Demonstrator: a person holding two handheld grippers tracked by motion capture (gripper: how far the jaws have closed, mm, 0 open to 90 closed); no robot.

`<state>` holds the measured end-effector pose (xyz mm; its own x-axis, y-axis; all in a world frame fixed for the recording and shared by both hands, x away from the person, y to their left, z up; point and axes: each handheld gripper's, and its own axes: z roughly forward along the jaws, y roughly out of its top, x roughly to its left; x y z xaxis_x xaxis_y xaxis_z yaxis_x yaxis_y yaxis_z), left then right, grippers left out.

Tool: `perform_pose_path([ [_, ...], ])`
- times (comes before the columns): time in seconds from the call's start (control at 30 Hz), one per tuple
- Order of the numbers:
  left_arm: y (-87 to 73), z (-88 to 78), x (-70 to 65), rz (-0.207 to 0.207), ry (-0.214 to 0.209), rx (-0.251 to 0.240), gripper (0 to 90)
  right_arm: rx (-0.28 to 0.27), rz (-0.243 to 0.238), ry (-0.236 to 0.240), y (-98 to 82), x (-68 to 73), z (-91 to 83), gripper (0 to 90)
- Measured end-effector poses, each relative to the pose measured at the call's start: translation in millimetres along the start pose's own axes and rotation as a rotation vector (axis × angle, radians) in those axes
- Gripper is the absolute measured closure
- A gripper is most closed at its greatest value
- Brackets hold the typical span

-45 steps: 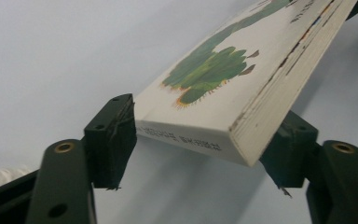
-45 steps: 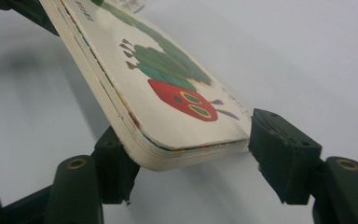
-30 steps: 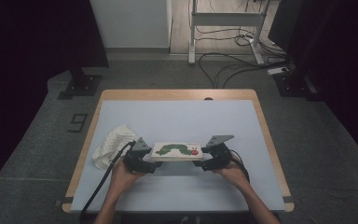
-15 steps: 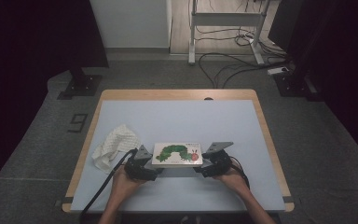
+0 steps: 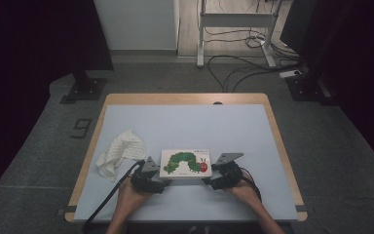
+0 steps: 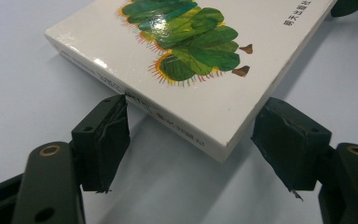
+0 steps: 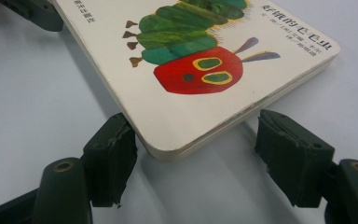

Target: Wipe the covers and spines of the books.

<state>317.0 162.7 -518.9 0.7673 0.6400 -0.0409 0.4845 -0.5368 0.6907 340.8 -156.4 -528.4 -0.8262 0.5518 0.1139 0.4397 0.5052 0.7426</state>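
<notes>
A white board book [image 5: 185,163] with a green caterpillar on its cover is near the front of the pale blue table [image 5: 190,122]. In the left gripper view, its near left corner [image 6: 191,60] sits between the jaws of my left gripper [image 6: 191,121], whose pads press the spine and the bottom edge; these jaws have just been closing. My right gripper [image 7: 193,135] clamps the near right corner [image 7: 191,70] the same way. In the high view, the left gripper [image 5: 158,180] and right gripper [image 5: 213,179] flank the book. A shadow lies under both corners.
A crumpled white cloth [image 5: 119,151] lies left of the book, close to the left hand. A black cable [image 5: 107,200] trails off the front edge. The table has a wooden rim [image 5: 185,99], and stands and cables are on the floor beyond.
Both hands and the book between them have come toward the table's front edge and sunk lower. The cloth has stayed where it was.
</notes>
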Motion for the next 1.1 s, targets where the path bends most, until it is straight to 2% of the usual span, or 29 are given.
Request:
perform_pose_path([
  [0.07, -1.1, 0.6, -0.6, 0.004, -0.006, 0.01, 27.6, 0.0, -0.008, 0.003, -1.3, 0.9, -1.0, 28.3],
  [0.17, -3.9, 0.2, -2.5, 0.016, -0.007, 0.018, 28.8, 0.009, -0.034, -0.016, -2.7, 5.2, -2.0, 28.4],
  [0.23, -4.9, -2.1, -2.5, 0.014, -0.017, 0.015, 31.1, 0.003, -0.019, 0.003, -2.8, 5.7, -3.5, 28.8],
  [0.37, -8.1, -6.6, -3.8, 0.04, -0.006, 0.029, 41.0, 0.012, -0.028, -0.012, -3.9, 7.7, -4.4, 32.5],
  [0.47, -10.0, -9.4, -5.0, 0.055, -0.003, 0.029, 48.2, 0.005, -0.049, -0.047, -5.0, 10.9, -3.8, 37.8],
  [0.6, -9.4, -9.2, -4.5, 0.066, 0.009, 0.024, 50.7, -0.005, -0.05, -0.048, -5.4, 12.7, -3.5, 40.8],
  [1.1, 7.8, 6.4, 20.2, 0.035, 0.026, 0.016, 53.0, -0.024, -0.024, -0.088, 7.1, -10.8, 8.3, 43.6],
])
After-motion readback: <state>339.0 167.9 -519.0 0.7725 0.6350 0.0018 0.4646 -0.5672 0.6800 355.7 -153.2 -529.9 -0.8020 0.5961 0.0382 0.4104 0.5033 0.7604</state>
